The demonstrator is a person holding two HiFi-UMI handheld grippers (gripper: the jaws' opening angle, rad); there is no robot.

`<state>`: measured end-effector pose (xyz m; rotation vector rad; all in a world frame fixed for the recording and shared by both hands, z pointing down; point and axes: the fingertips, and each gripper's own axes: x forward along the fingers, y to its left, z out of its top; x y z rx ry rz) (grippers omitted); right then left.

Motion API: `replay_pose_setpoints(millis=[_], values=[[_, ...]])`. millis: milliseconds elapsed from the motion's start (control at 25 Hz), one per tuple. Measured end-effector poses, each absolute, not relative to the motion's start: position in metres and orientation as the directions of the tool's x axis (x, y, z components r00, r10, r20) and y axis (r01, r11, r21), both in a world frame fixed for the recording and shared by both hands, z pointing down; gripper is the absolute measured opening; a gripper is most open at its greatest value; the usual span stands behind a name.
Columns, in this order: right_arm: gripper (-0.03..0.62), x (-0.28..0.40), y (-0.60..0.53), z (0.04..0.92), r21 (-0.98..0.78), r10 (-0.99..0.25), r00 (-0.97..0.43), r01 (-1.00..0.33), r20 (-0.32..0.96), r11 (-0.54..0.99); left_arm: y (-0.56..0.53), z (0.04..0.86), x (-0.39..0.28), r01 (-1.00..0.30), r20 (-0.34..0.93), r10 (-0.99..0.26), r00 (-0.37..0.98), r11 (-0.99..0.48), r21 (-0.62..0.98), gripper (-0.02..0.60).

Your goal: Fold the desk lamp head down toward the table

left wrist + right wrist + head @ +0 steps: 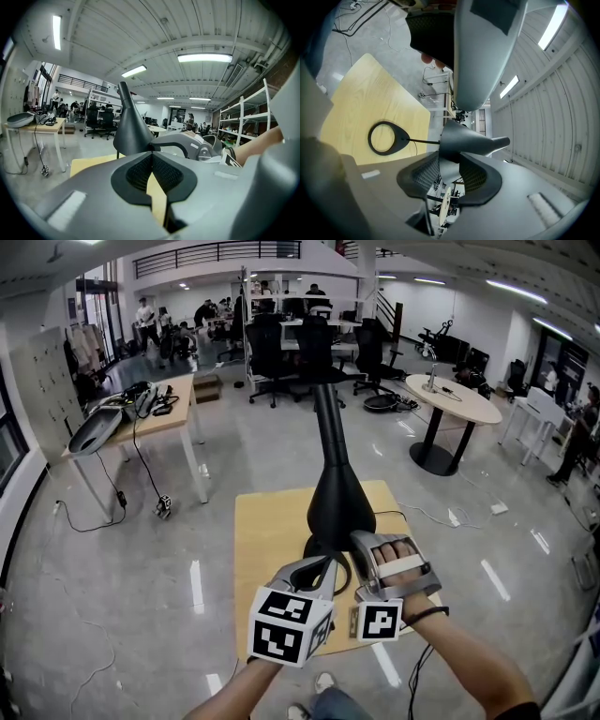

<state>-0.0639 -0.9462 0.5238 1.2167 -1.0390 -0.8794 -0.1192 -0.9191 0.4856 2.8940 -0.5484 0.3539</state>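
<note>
Right tool [449,172] beside lamp head [465,140]

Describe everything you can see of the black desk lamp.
The desk lamp is matte black: a cone-shaped head tapering to a long narrow neck, a thin rod, and a ring base lying flat on the pale wooden table. The head stands raised, not folded down. The right gripper sits open beside its head.

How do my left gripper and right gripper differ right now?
The left gripper's fingers are together on nothing; the right gripper's fingers stand apart, with the lamp head showing in the gap. The left gripper sits upright, while the right gripper is rolled on its side. Both are close to the black lamp head above the wooden table.
</note>
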Motion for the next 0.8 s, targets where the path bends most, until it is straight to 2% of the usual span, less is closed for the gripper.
replay_pose_setpoints(millis=[120, 200, 280, 440, 520, 600, 720, 800], values=[[0.135, 0.018, -0.880, 0.559, 0.988, -0.942, 0.299, -0.012, 0.153, 0.157, -0.851, 0.519, -0.038, -0.386, 0.269, -0.344, 0.900, -0.914, 0.121, 0.017], [0.138, 0.049, -0.867, 0.588, 0.987, -0.942, 0.296, -0.014, 0.160, 0.163, -0.838, 0.544, -0.009, -0.391, 0.270, -0.349, 0.897, -0.913, 0.119, 0.017], [0.140, 0.034, -0.911, 0.596, 0.984, -0.939, 0.297, -0.018, 0.172, 0.175, -0.881, 0.547, -0.026, -0.394, 0.269, -0.352, 0.896, -0.911, 0.120, 0.017], [0.141, -0.039, -1.041, 0.549, 0.982, -0.936, 0.299, -0.018, 0.184, 0.187, -1.013, 0.496, -0.102, -0.398, 0.272, -0.355, 0.895, -0.908, 0.126, 0.017], [0.141, -0.048, -1.063, 0.539, 0.982, -0.938, 0.295, -0.018, 0.185, 0.188, -1.035, 0.487, -0.111, -0.401, 0.273, -0.356, 0.894, -0.907, 0.128, 0.017], [0.141, -0.032, -1.048, 0.557, 0.983, -0.939, 0.291, -0.017, 0.182, 0.185, -1.021, 0.507, -0.092, -0.401, 0.273, -0.356, 0.894, -0.907, 0.127, 0.017], [0.143, 0.036, -0.970, 0.610, 0.984, -0.941, 0.287, -0.019, 0.177, 0.180, -0.942, 0.562, -0.023, -0.399, 0.274, -0.356, 0.894, -0.908, 0.124, 0.017], [0.144, 0.030, -0.972, 0.602, 0.982, -0.940, 0.286, -0.031, 0.187, 0.186, -0.945, 0.554, -0.029, -0.397, 0.275, -0.353, 0.894, -0.910, 0.123, 0.017]])
